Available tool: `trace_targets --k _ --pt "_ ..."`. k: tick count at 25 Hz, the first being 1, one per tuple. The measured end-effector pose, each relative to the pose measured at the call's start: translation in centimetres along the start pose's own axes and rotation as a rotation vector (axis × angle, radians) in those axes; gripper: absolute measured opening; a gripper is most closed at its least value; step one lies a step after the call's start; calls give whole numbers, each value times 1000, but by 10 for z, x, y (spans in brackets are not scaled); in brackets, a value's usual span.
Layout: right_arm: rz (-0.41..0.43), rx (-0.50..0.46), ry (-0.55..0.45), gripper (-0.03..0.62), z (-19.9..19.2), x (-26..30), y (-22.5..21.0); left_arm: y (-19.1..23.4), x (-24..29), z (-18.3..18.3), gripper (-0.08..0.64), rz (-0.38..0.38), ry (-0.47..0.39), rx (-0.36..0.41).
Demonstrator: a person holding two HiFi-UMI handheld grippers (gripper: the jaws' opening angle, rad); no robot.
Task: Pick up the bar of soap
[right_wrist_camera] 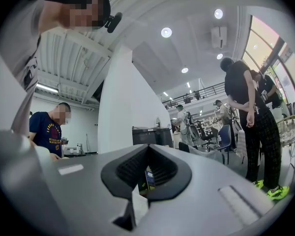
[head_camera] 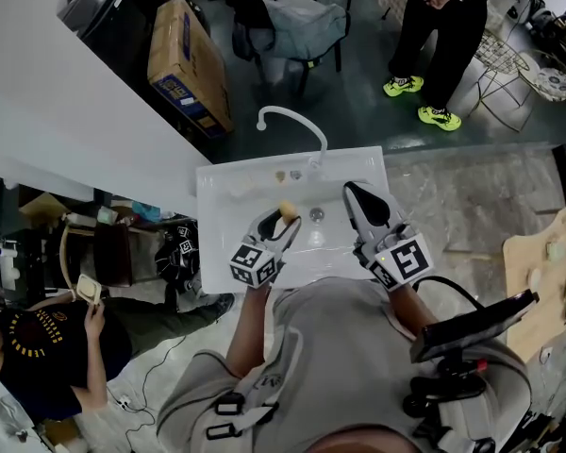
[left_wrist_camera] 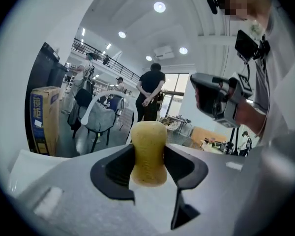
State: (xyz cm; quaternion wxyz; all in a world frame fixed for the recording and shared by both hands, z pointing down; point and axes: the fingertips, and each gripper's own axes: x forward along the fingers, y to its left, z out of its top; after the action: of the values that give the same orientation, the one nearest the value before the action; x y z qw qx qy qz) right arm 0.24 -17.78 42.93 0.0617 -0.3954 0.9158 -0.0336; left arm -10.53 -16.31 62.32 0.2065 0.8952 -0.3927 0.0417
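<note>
Yellow bar of soap (left_wrist_camera: 148, 154): one item, clamped in my left gripper (left_wrist_camera: 148, 165). The dark ribbed pads (left_wrist_camera: 119, 168) press on both of its sides, about half spread, and the bar stands upright with its rounded top clear above them. In the head view the soap (head_camera: 288, 209) sits over the basin of the white sink (head_camera: 228, 253), just at 9 o'clock of the drain and apart from the basin floor.

Right gripper (right_wrist_camera: 146, 170): fingers (right_wrist_camera: 132, 168) brought together, nothing between them. In the head view it hangs over the basin at 3 o'clock of the drain, tips toward the white faucet (head_camera: 292, 121) at 12 o'clock.

Marker cubes: one on each gripper, left (head_camera: 257, 264) and right (head_camera: 406, 260), black-and-white square patterns, no letters.

Cardboard box (head_camera: 187, 64): at 11 o'clock of the sink, on the floor, leaning. Blue printed panel on its side; in the left gripper view the box (left_wrist_camera: 42, 119) shows blue characters too small for me to read.

Seated person (head_camera: 38, 347) at 8 o'clock: dark shirt with yellow lettering, not legible.

Standing person (head_camera: 443, 26) at 1 o'clock: black clothes, neon yellow shoes.
</note>
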Motion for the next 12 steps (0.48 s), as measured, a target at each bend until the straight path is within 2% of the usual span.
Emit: trace_targets --k 3,12 --pt "0 4 1 2 -2 0 0 11 10 -40 176 6 93 -32" --pt "-19 13 7 2 -4 -3 -7 32 7 -161 176 48 266 -265"
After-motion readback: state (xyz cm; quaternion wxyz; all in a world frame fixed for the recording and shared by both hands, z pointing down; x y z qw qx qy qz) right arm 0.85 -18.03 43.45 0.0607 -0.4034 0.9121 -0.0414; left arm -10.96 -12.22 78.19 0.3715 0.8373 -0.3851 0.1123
